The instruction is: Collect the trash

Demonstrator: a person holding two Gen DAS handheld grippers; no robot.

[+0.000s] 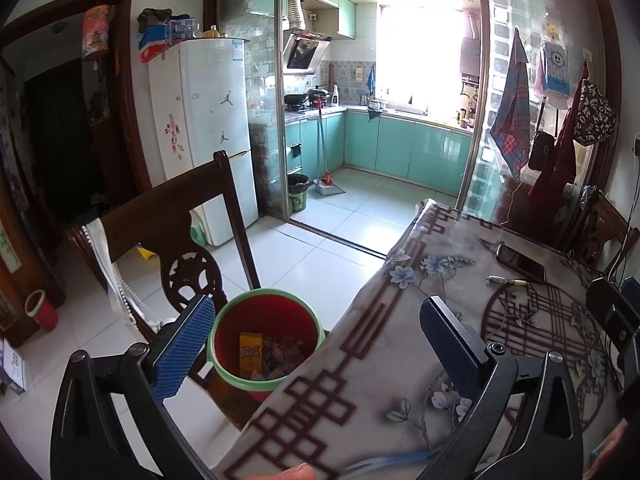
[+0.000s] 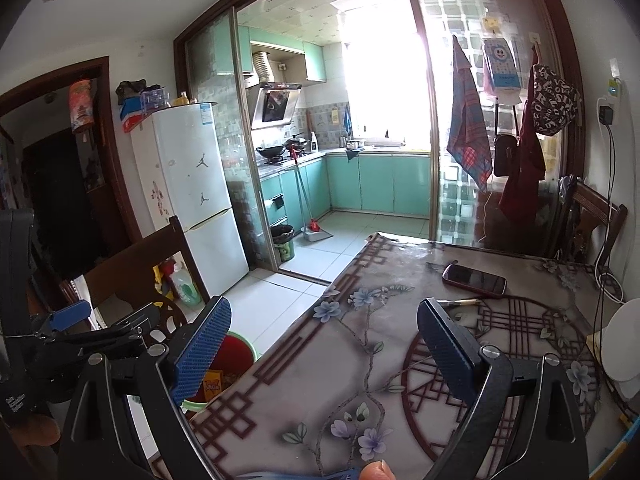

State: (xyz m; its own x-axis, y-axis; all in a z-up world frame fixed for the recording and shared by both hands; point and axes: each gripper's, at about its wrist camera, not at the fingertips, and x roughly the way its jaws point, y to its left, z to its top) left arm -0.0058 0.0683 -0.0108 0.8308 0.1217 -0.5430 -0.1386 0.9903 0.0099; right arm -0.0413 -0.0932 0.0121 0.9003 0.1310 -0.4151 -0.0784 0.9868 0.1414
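1. A red bin (image 1: 267,340) with a green rim stands on the floor just beside the table (image 1: 360,380) edge, by a dark wooden chair (image 1: 180,220). Inside lie a yellow packet (image 1: 251,354) and some brownish scraps (image 1: 285,350); what the scraps are is hard to make out.
2. In the right wrist view the table and a finger hide most of the bin (image 2: 236,354); only part of its rim and the packet (image 2: 212,385) show.
3. A second bin (image 1: 298,192), dark-lined, stands in the kitchen doorway; its contents cannot be seen.
4. Left gripper (image 1: 316,344): jaws wide apart, holding nothing, poised above the bin and table edge.
5. Right gripper (image 2: 322,344): jaws likewise spread, empty, over the table.
6. On the table: one phone (image 1: 522,262), one pen (image 1: 507,280), well apart from both grippers.
7. Two fingertips, one per view, peek in at the bottom edges, cut off.
8. A white round object (image 2: 624,340) at the right edge is cut off and unclear.
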